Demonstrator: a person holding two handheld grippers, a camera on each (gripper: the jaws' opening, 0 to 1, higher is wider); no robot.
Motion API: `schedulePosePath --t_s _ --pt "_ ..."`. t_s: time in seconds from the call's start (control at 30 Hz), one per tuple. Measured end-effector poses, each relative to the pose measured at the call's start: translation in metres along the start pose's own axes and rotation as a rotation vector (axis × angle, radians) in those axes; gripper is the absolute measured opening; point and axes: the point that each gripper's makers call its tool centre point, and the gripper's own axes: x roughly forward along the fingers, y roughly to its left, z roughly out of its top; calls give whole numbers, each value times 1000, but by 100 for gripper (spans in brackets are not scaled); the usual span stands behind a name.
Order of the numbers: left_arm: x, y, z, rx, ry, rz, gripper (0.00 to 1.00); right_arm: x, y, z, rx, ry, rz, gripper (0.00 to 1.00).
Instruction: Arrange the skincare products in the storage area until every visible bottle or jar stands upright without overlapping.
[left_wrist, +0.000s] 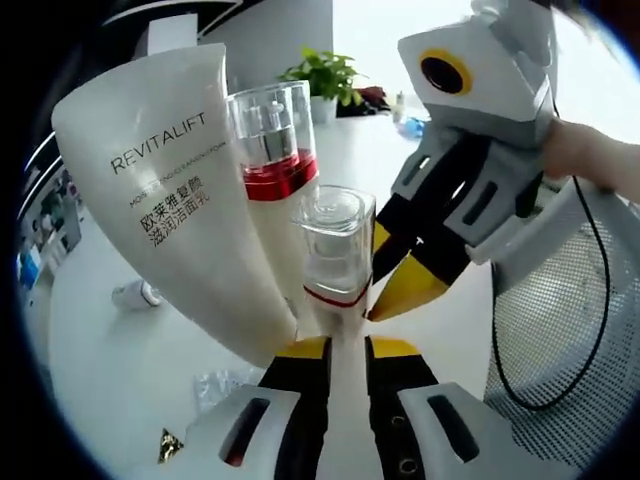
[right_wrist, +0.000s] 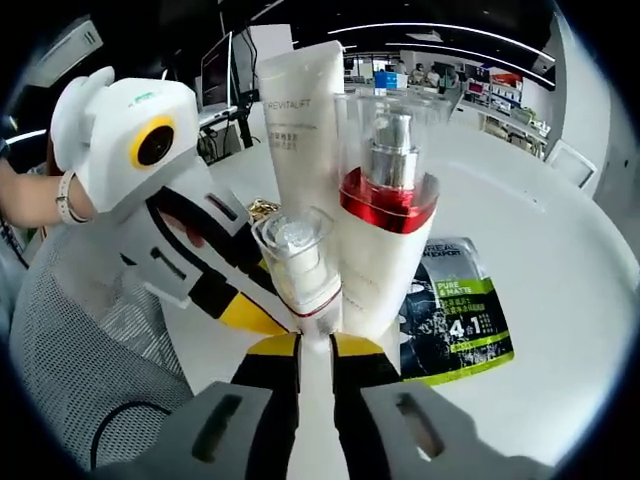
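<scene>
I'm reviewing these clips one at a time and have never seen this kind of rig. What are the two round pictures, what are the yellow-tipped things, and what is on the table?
There is no robot here: a person holds a two-jaw gripper in each hand, and each carries a fisheye camera looking along its own jaws. The left gripper view shows the left gripper at the bottom, with the right gripper entering from the right. The right gripper view is the mirror case: right gripper below, left gripper from the left.

Both sets of yellow tips meet at a small clear-capped bottle; whether either actually grips it is unclear. Beside it stand a taller pump bottle with a red band and a white Revitalift tube. On the white table lie a dark green sachet and a small white item. A mesh basket sits alongside.
</scene>
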Motion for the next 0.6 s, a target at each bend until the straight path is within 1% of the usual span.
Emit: schedulePosePath --t_s 0.33,0.6 --pt "2 2 1 -2 -2 1 9 1 -4 0 19 -2 -11 10" --pt "2 4 1 -12 -7 1 8 2 -4 -1 19 3 -9 10"
